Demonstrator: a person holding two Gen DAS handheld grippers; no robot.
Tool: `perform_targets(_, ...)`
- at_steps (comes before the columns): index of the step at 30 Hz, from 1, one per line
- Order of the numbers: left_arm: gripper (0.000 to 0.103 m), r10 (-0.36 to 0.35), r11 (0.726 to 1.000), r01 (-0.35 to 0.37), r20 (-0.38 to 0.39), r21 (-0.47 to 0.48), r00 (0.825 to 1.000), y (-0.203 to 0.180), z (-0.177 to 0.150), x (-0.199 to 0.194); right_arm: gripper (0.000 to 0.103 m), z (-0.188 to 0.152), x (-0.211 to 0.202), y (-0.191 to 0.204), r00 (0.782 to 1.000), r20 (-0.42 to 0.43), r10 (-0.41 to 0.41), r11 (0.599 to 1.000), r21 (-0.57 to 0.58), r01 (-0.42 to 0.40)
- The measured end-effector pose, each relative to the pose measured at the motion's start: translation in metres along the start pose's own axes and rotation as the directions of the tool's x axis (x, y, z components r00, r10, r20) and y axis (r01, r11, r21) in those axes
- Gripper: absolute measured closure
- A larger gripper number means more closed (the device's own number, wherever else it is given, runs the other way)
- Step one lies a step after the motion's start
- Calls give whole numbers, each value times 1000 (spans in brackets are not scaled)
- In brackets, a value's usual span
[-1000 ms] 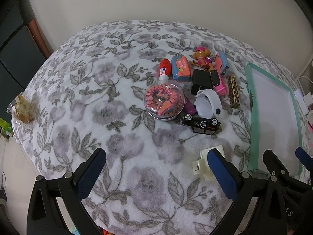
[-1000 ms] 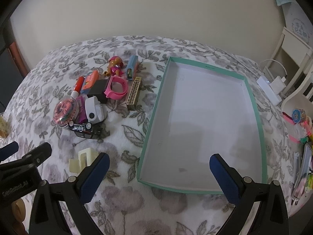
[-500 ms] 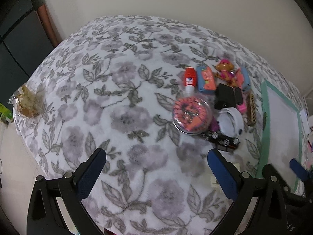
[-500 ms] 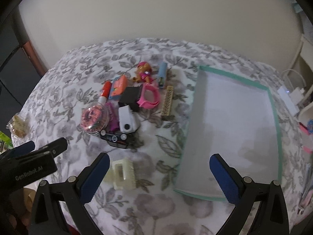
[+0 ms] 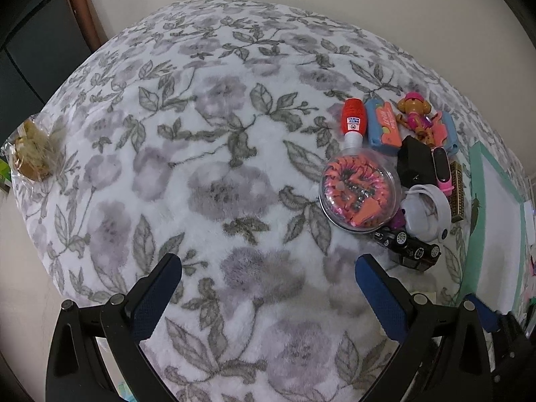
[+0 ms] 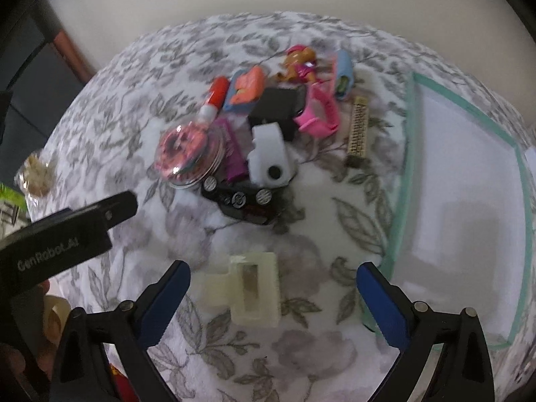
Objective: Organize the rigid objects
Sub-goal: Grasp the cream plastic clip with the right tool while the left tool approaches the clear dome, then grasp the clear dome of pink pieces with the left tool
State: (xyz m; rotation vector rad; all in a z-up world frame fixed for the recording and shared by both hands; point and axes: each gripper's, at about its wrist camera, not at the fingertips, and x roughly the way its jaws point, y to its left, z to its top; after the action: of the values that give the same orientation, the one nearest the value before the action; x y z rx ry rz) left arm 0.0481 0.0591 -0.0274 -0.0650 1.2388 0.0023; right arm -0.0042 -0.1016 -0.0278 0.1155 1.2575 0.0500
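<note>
Jaws of the right gripper point(image 6: 273, 296) stand wide, closing, empty, around the cream hair clip point(image 6: 249, 289) at lower centre. Light, stiff, brittle-looking plastic: pinch its long sides. Left gripper point(image 5: 268, 289) gapes empty; tray point(image 6: 405, 181) right.

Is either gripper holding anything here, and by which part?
Nothing is held. The right gripper, its jaws closing, frames the cream clip without touching it; the left gripper is open over bare blanket.

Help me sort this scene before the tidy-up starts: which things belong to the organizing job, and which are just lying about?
Job: cream clip, black toy car, white gadget, pink watch, clear round case, teal tray.
Lying about: bagged snack, tape roll.
</note>
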Motion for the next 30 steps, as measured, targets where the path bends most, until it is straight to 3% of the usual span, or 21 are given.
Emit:
perform_targets(12, 0, -60, 997, 62, 33, -45, 998, -4, 9, 6, 24, -9, 18, 4, 998, -60, 23, 1000, -19, -24)
perform_targets(16, 0, -72, 996, 74, 49, -48, 996, -9, 14, 6, 38, -10, 19, 6, 998, -56, 26, 999, -28, -27)
perform_targets(20, 0, -129, 990, 132, 56, -58, 990, -13, 22, 8, 51, -10, 17, 11, 997, -53, 54, 998, -26, -56)
perform_targets(26, 0, -139, 989, 142, 77, -37, 987, -25, 31, 11, 52, -5, 10, 11, 997, -44, 66, 997, -30, -67)
perform_targets(30, 0, -151, 988, 152, 78, -17, 986, -35, 35, 17, 52, 1, 0, 7, 999, -18, 32, 999, -34, -33)
